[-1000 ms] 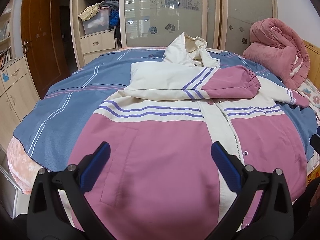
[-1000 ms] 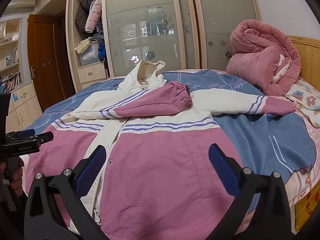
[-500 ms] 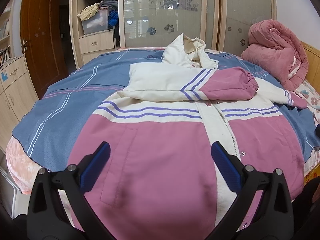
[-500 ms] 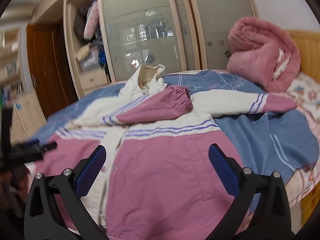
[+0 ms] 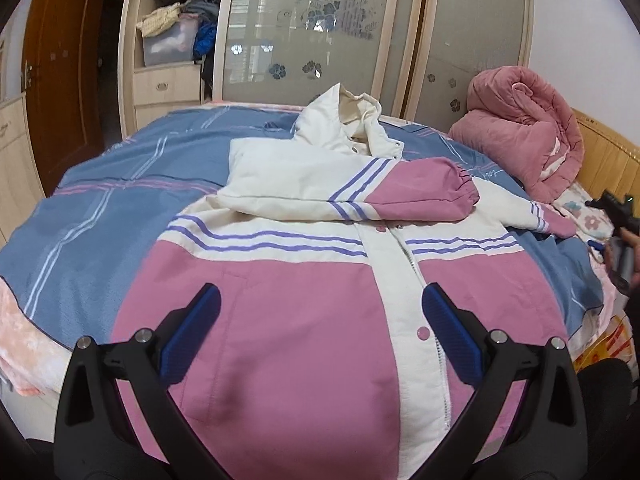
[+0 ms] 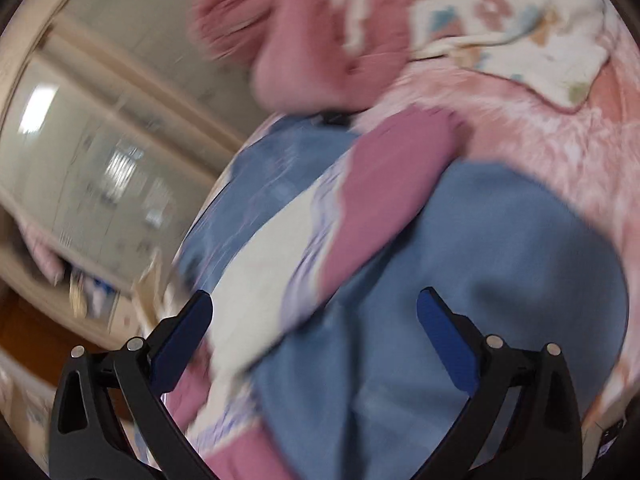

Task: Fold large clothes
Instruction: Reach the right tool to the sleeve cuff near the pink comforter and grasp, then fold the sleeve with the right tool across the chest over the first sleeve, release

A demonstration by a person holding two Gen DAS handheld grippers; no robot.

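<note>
With both the left gripper [image 5: 320, 332] and right gripper [image 6: 314, 328] spread and empty, I judge the soft, bulky jacket [image 5: 304, 320], lying mid-frame on the bed [image 5: 100, 208], best pinched at the unfolded sleeve's cuff [image 6: 404, 144].

My right view is smeared all over with motion blur: the sleeve [image 6: 384, 200], quilt [image 6: 304, 28] and wardrobe [image 6: 92, 152] have no sharp edges. In my left view the jacket [image 5: 280, 340] hem runs under my fingers [image 5: 192, 332] and off the bottom edge. My right gripper [image 5: 616, 216] is cut by the right edge.
</note>
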